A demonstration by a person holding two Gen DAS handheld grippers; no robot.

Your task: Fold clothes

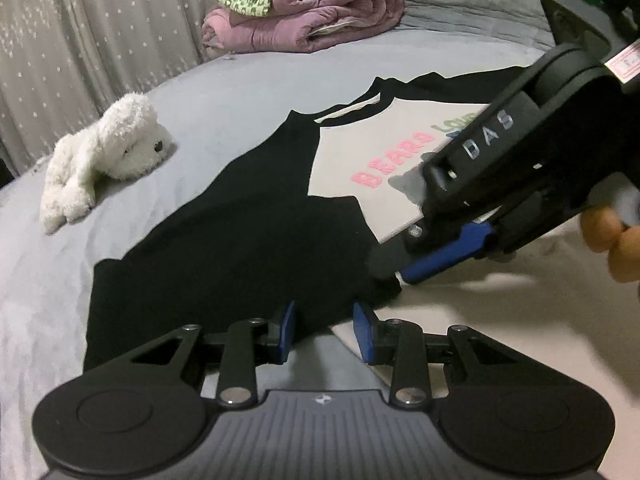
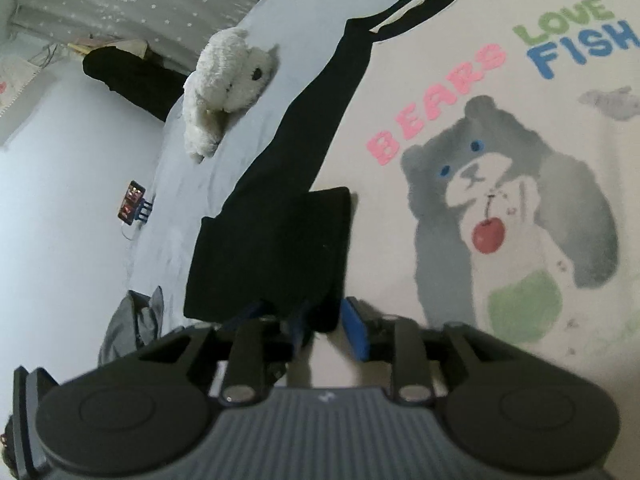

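A cream T-shirt (image 2: 400, 80) with black sleeves and a bear print reading BEARS LOVE FISH lies flat on the grey bed (image 1: 224, 80). One black sleeve (image 2: 276, 248) is folded in, its cuff resting on the cream front. My right gripper (image 2: 326, 326) stands open low over that cuff, with a corner of the cloth lying loose between its blue pads (image 2: 355, 334). From the left wrist view the right gripper (image 1: 394, 272) reaches in from the right onto the sleeve (image 1: 224, 240). My left gripper (image 1: 325, 332) stands open just short of the sleeve's near edge, holding nothing.
A white plush dog (image 1: 104, 152) lies on the bed left of the shirt. Folded purple blankets (image 1: 320, 12) are stacked at the far end by a curtain. Beside the bed, on the floor, are a phone (image 2: 132, 202) and a grey cloth (image 2: 132, 320). A person's fingers (image 1: 608, 236) hold the right gripper.
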